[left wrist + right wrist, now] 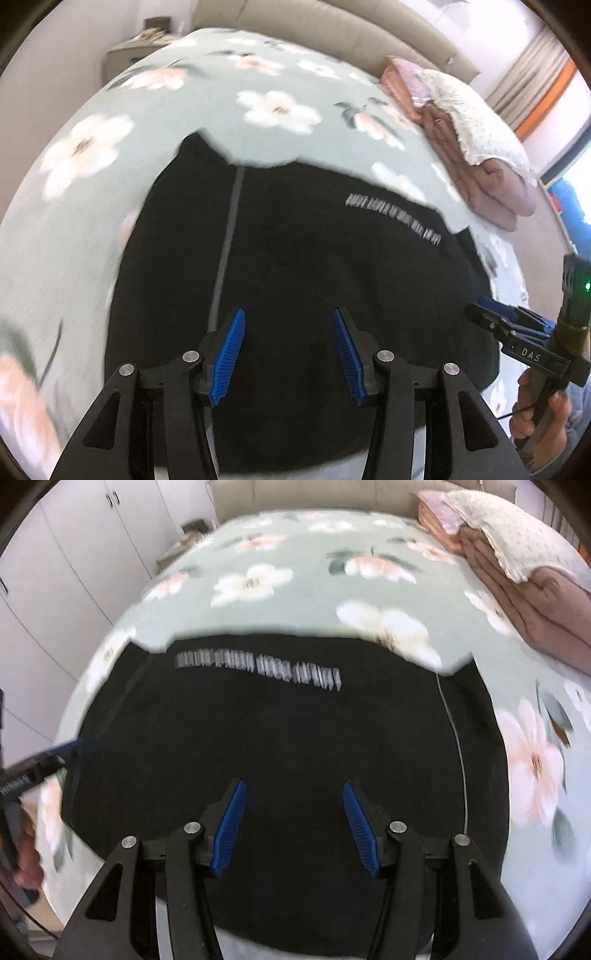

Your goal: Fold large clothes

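Claws [288,354] [293,829] apart, black garment [295,258], folded quilts [480,162]

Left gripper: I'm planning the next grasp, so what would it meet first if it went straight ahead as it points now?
Most likely the black garment spread on the bed: the open left gripper points onto its dark cloth, though depth is unclear.

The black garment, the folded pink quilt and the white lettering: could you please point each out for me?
black garment [288,738], right wrist view, middle of the dark fabric.
folded pink quilt [491,184], left wrist view, its stacked folds.
white lettering [258,668], right wrist view, middle of the printed line.
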### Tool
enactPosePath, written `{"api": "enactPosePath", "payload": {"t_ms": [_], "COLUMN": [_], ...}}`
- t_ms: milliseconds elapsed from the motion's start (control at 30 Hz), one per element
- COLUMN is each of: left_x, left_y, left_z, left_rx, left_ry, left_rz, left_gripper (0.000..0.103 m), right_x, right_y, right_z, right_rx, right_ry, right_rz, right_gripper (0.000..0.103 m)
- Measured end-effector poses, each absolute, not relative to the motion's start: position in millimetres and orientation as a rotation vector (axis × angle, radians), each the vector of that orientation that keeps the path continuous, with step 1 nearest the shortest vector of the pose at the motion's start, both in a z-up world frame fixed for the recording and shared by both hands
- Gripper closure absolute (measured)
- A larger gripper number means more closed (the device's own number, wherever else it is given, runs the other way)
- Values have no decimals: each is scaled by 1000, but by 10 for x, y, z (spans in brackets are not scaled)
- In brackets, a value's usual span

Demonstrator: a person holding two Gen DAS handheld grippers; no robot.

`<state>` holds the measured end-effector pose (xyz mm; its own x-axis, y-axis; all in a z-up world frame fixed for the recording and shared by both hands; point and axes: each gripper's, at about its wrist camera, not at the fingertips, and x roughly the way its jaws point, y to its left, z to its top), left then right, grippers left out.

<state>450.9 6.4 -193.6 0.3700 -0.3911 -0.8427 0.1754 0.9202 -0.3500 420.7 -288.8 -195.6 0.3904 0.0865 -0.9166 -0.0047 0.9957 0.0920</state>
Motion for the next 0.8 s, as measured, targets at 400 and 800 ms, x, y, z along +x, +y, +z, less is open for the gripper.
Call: {"api": "enactPosePath", "payload": {"t_ms": [400, 800], "left_x": [4368, 4588], "left_y": [66, 923], "left_z": [-2340, -1903], "left_rx": [-174, -256], "left_ry": [1220, 1147], "left_rz": [-336, -256], "left_gripper": [52, 52], "right_x": [4108, 3807], "right_y": [-3033, -3834], "right_z": [-2383, -1794], "right_rx": [168, 158], "right_ry": [1291, 1155], "right_rz": [61, -124], "right_gripper": [44, 35]}}
